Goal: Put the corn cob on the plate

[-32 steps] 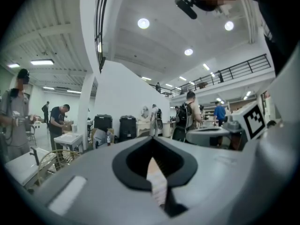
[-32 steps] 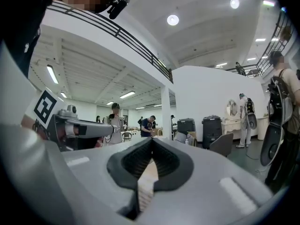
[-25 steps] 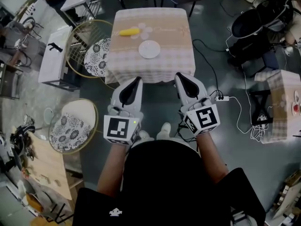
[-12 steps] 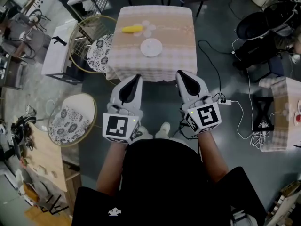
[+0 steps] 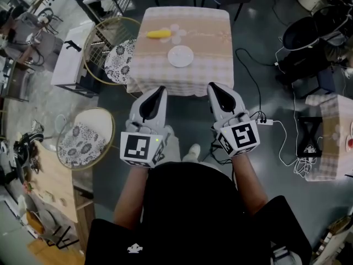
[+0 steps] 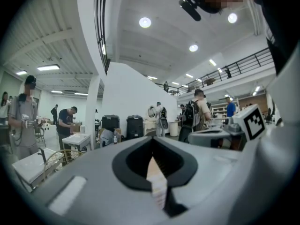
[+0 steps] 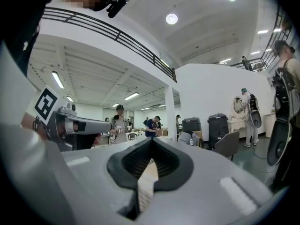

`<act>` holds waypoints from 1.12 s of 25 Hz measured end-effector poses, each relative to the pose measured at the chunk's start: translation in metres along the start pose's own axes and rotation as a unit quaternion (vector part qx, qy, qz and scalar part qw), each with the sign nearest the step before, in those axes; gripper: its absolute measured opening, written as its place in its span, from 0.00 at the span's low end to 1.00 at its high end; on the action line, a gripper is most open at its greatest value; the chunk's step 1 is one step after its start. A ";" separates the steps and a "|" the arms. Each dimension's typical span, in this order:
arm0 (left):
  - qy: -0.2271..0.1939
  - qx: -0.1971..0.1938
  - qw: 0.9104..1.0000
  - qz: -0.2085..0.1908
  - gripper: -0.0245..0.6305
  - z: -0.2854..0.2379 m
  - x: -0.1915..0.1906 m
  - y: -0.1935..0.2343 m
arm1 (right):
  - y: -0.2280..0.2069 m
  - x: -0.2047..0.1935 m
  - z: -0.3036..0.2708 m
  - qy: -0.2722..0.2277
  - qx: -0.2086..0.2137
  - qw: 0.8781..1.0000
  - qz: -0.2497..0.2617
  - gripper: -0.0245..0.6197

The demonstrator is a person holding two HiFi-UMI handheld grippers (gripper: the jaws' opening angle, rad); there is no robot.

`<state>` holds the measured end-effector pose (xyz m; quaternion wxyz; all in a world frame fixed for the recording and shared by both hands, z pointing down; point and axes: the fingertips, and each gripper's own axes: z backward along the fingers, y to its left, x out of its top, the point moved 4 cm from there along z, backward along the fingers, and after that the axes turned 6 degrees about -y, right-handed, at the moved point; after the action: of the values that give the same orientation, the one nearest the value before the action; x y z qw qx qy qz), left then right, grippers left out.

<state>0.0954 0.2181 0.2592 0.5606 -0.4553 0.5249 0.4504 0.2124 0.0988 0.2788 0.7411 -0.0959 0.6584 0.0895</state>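
The corn cob point(image 5: 158, 33) lies at the far side of the checked table point(image 5: 209, 37), just beyond the empty plate point(image 5: 180, 56) and not touching it. Your left gripper point(image 5: 156, 99) and right gripper point(image 5: 218, 95) are both closed tight on nothing, short of the table's near edge. Reach in without opening a jaw and you'll likely nudge the round cob into rolling off, or clip the plate in passing.

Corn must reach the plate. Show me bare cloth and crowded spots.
Bare: the right half of the table, beyond the plate, and the near strip before it. Crowded: far left, where the corn cob lies; a round chair stands at the left side.
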 end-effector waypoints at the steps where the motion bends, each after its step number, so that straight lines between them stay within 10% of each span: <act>1: 0.000 0.000 1.000 -0.003 0.05 -0.001 0.000 0.001 | 0.000 0.000 -0.001 0.000 0.000 1.000 0.000 0.04; 28: -0.004 -0.036 0.999 0.016 0.05 -0.088 -0.006 0.110 | -0.025 -0.008 -0.119 0.008 -0.047 0.999 0.008 0.04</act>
<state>-0.0289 0.1517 0.2581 0.5384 -0.4651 0.5133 0.4799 0.1038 0.0435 0.2737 0.7301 -0.1261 0.6599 0.1250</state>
